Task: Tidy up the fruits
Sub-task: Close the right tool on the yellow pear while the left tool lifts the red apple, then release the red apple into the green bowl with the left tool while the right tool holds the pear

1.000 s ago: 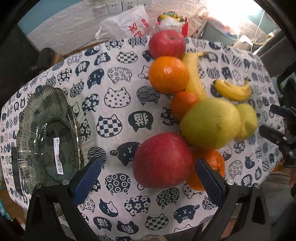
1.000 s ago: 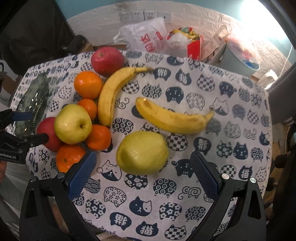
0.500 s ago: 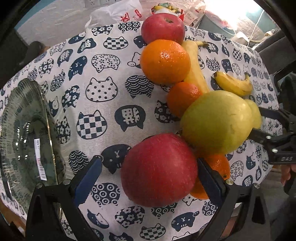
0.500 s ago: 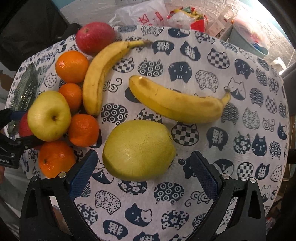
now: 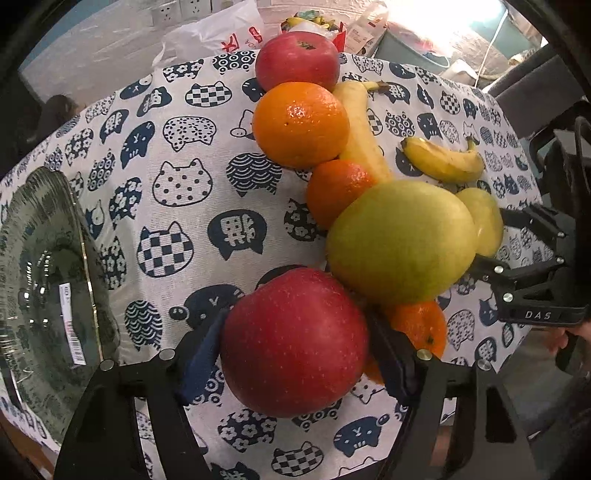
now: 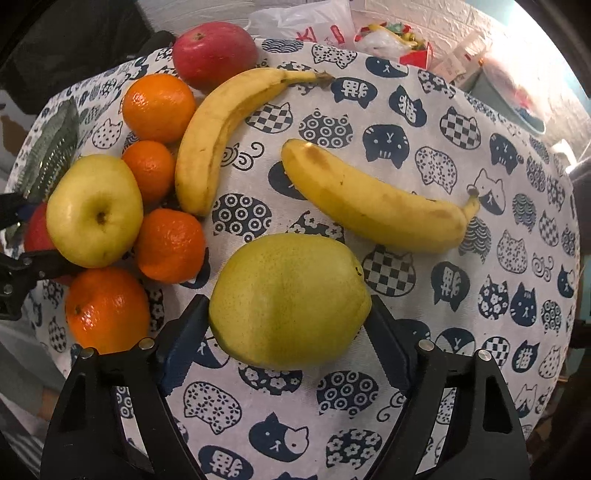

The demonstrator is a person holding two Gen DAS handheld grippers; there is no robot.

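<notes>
My left gripper (image 5: 295,350) is shut on a red apple (image 5: 295,343) that rests on the cat-print cloth. A green apple (image 5: 400,240), several oranges (image 5: 301,123), two bananas (image 5: 443,160) and a second red apple (image 5: 297,59) lie beyond it. My right gripper (image 6: 288,332) is shut on a large yellow-green pear (image 6: 290,299), its pads pressed to both sides. In the right wrist view the bananas (image 6: 373,199), oranges (image 6: 170,243) and green apple (image 6: 94,210) lie to the left and ahead.
A glass plate (image 5: 44,280) with a barcode sticker sits at the table's left edge and shows edge-on in the right wrist view (image 6: 48,147). Plastic bags (image 5: 218,33) and boxes stand behind the table. The table's front edge is close below both grippers.
Both grippers moved forward and closed: the left pads came in onto the red apple, the right pads onto the pear. The fruits have not shifted.
</notes>
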